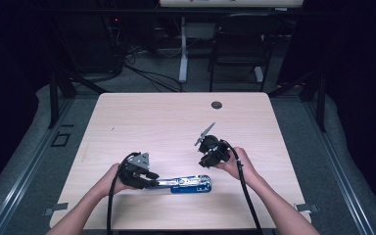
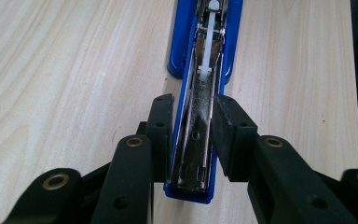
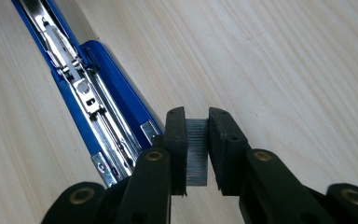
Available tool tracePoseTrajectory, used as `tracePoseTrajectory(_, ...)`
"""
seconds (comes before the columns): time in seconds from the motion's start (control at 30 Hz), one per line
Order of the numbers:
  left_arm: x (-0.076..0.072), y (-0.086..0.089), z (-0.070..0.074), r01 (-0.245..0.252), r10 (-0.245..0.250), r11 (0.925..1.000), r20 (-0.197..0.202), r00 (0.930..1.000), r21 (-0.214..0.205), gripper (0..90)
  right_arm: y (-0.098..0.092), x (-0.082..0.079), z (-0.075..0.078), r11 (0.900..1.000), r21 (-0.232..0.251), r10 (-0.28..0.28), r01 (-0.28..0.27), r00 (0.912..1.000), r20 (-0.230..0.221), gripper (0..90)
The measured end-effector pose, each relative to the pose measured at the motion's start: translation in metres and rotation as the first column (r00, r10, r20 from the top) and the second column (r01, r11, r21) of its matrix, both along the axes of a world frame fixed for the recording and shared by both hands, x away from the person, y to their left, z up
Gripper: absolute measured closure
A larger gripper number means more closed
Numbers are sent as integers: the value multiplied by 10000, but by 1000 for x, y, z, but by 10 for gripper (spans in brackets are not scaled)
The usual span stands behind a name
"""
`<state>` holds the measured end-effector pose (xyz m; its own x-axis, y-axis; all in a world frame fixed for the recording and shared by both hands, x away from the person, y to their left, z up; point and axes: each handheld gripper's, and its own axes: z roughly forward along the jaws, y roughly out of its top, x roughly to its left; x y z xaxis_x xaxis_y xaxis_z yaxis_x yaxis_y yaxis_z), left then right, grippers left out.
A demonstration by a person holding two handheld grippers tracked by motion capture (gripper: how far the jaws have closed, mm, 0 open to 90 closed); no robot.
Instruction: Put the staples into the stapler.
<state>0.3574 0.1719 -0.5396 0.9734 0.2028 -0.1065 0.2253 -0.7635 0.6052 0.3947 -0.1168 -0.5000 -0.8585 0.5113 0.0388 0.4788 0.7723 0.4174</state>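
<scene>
Above table, right claw raised, tilted

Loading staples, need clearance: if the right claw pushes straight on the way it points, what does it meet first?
Probably bare table: ahead of the right claw, shut on the staple strip, the way looks free; the open stapler lies off to its side.

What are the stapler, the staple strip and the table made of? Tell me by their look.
Stapler: glossy blue shell, painted metal or plastic, and a mirror-bright chromed steel channel. Staple strip: dull grey metal, finely ribbed, likely steel wire. Table: pale matt wood grain, probably laminate.
</scene>
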Motion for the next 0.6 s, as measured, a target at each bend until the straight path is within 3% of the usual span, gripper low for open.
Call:
tracePoseTrajectory(0.53, 0, 0, 0, -8, 7, 9999, 95, 10000, 121, 701, 10, -9, 0, 9935, 438, 1064, -1054, 9941, -202, 783)
tracePoseTrajectory(0.6, 0, 0, 0, 31, -31, 10000, 26, 10000, -15, 701, 12, -10, -1, 9925, 506, 1130, -1115, 9932, -270, 782)
